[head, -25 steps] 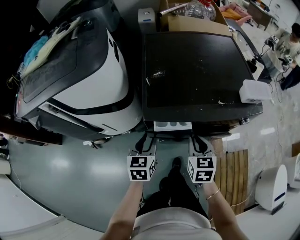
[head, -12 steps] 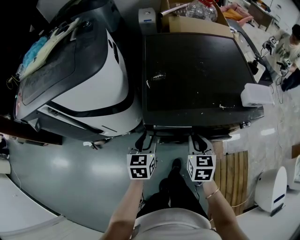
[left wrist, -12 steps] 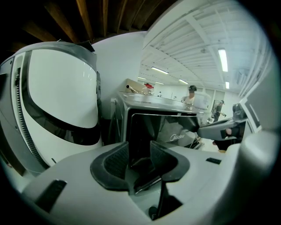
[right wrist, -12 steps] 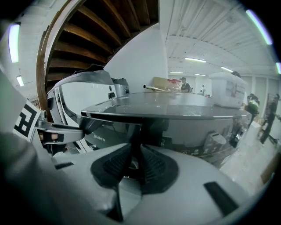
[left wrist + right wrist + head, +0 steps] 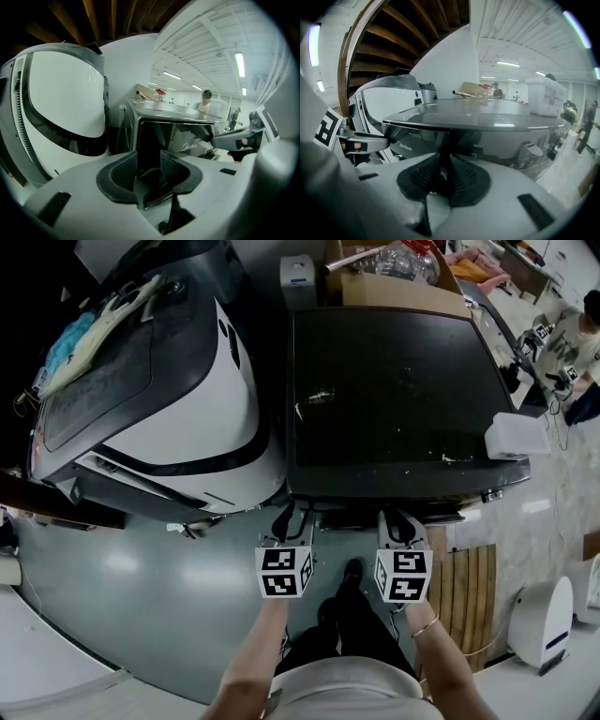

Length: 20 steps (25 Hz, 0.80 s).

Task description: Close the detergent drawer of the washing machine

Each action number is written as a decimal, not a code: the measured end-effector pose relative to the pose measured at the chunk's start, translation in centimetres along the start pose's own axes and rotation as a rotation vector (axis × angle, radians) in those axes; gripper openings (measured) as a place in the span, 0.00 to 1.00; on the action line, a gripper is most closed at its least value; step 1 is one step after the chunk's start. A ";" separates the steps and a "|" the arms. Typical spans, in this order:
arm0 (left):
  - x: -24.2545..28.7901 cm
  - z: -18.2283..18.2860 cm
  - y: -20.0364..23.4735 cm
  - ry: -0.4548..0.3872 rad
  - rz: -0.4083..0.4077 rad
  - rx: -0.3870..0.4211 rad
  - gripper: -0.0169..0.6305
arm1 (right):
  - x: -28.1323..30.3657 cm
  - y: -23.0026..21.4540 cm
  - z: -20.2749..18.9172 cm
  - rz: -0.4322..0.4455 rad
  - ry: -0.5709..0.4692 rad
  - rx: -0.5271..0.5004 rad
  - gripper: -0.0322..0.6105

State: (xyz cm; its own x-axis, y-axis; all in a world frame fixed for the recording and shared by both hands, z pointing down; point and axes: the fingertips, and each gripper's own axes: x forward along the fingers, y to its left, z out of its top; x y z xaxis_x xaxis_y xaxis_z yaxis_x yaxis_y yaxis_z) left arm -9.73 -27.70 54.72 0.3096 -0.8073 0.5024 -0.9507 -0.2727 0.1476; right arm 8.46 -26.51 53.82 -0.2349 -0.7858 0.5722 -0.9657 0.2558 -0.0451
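Left gripper (image 5: 289, 517) narrowly parted, right gripper (image 5: 398, 519) pressed together, at washing machine (image 5: 394, 390) beside white appliance (image 5: 187, 404).

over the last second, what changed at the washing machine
The detergent drawer went in: a second ago its white compartments stuck out from the front of the washing machine, and now none of it shows in the head view. The left gripper and right gripper edged forward with it. Both machines and the white box on top stayed put.

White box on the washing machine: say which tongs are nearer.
Right. The right tongs are at the front of the washing machine, toward the white box; the left tongs, farther left.
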 end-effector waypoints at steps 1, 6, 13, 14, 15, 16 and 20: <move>0.1 0.0 0.0 0.001 0.001 0.000 0.25 | 0.1 0.0 0.0 -0.001 0.000 0.000 0.16; 0.2 0.1 0.0 0.005 0.005 0.002 0.25 | 0.3 -0.1 0.1 -0.003 0.001 -0.004 0.16; 0.2 0.2 0.1 0.022 0.030 -0.014 0.25 | 0.4 0.0 0.1 -0.008 0.008 -0.005 0.16; 0.2 0.1 0.1 0.023 0.033 -0.019 0.25 | 0.3 0.0 0.1 -0.005 0.011 -0.008 0.16; 0.1 0.1 0.1 0.023 0.035 -0.024 0.25 | 0.1 0.0 0.1 -0.002 0.011 -0.008 0.16; -0.1 0.0 0.1 0.022 0.036 -0.027 0.24 | -0.2 0.0 0.1 0.001 0.007 -0.006 0.16; -1.0 0.1 -0.1 0.011 0.027 -0.032 0.23 | -1.6 0.4 0.3 0.013 -0.024 -0.002 0.16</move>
State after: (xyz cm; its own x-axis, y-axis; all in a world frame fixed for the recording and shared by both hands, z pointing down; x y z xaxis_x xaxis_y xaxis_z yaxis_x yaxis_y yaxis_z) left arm -9.91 -26.89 54.11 0.2837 -0.8085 0.5156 -0.9589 -0.2339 0.1608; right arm 8.41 -25.29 52.63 -0.2498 -0.7960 0.5514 -0.9623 0.2672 -0.0503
